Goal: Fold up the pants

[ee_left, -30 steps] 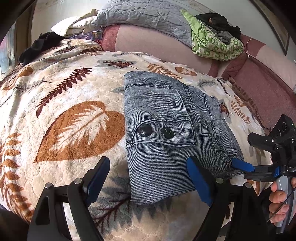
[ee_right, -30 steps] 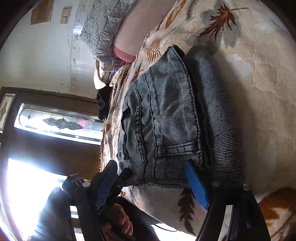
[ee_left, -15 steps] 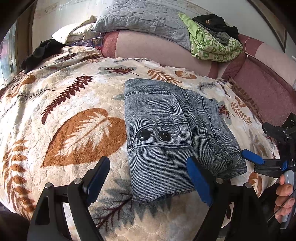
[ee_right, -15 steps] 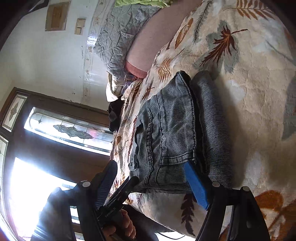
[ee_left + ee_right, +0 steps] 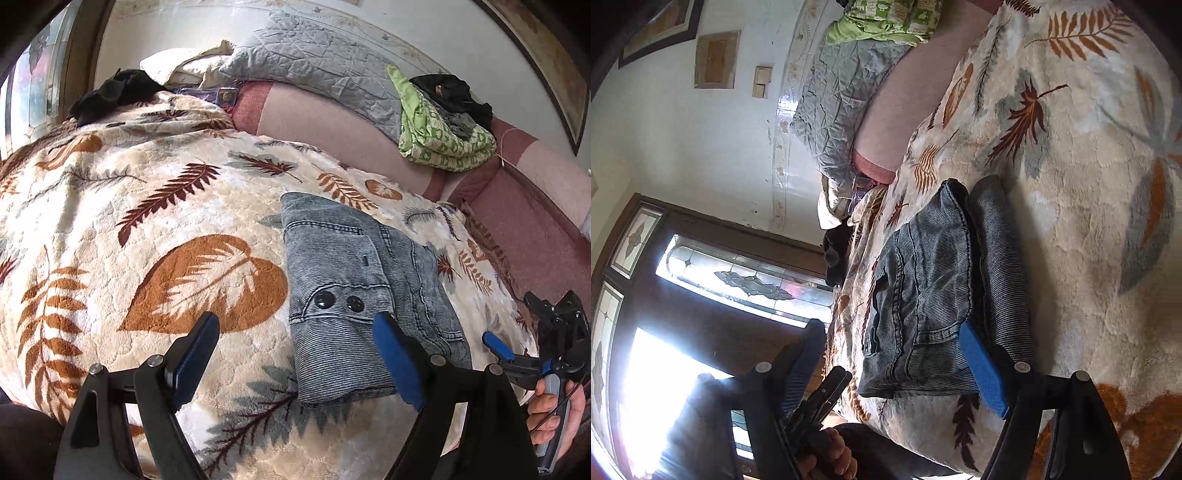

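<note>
Since the folded pants (image 5: 365,295) lie ahead and right of the left gripper (image 5: 295,354), long axis running away, the right gripper (image 5: 894,362) sits nearer (both spread, empty).

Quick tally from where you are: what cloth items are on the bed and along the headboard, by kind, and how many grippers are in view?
Folded grey pants: 1
Leaf-print blanket: 1
Grey quilted pillow: 1
Green patterned bundle: 1
Black garments, one by the window, one on the green bundle: 2
Grippers, left gripper and right gripper, both open and empty: 2
Total: 8
</note>
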A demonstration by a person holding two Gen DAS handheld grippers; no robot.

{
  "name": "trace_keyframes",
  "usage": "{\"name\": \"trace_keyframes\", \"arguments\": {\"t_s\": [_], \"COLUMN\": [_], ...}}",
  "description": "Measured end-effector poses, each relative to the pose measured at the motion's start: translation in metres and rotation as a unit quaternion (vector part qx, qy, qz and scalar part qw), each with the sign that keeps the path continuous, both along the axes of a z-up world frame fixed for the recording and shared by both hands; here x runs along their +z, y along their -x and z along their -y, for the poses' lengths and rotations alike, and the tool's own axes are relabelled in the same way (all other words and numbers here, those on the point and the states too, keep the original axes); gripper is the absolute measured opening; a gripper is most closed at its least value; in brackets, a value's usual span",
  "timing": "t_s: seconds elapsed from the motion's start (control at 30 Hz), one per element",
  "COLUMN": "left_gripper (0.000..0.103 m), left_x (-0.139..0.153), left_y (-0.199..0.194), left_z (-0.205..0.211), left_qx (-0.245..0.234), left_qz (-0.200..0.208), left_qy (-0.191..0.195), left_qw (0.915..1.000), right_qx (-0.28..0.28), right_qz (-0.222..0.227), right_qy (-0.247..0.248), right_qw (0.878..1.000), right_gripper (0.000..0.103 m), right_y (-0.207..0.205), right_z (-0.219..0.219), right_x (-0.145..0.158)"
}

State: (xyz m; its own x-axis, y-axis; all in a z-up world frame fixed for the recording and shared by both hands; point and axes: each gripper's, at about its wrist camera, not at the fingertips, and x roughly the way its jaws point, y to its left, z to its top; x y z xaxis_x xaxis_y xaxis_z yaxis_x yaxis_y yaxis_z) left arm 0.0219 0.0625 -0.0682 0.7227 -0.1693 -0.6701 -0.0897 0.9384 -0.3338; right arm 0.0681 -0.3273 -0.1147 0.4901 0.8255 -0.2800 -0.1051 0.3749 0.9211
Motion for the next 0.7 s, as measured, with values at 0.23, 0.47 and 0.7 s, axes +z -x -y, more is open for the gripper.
{"name": "trace_keyframes", "arguments": {"t_s": [0.23, 0.47, 0.7], "left_gripper": [0.085, 0.085, 0.085], "left_x": [-0.010, -0.006, -0.008], "left_y": [-0.004, -0.003, -0.004], "left_z": [-0.002, 0.001, -0.005], "left_qx": [0.003, -0.004, -0.006], "left_qz": [-0.023, -0.015, -0.021], "left_qy": [0.009, -0.002, 0.014], "left_qw": [0.9997, 0.9999, 0.9997], "right_qx": [-0.001, 0.001, 0.007], "right_qz": [-0.004, -0.012, -0.016], "right_qy": [0.002, 0.020, 0.039], "right_qw": [1.000, 1.000, 0.999], "right_gripper": [0.078, 0.078, 0.078], "right_y": [-0.001, -0.003, -0.004], "right_z": [0.000, -0.006, -0.013], "right_x": [-0.002, -0.004, -0.001]}}
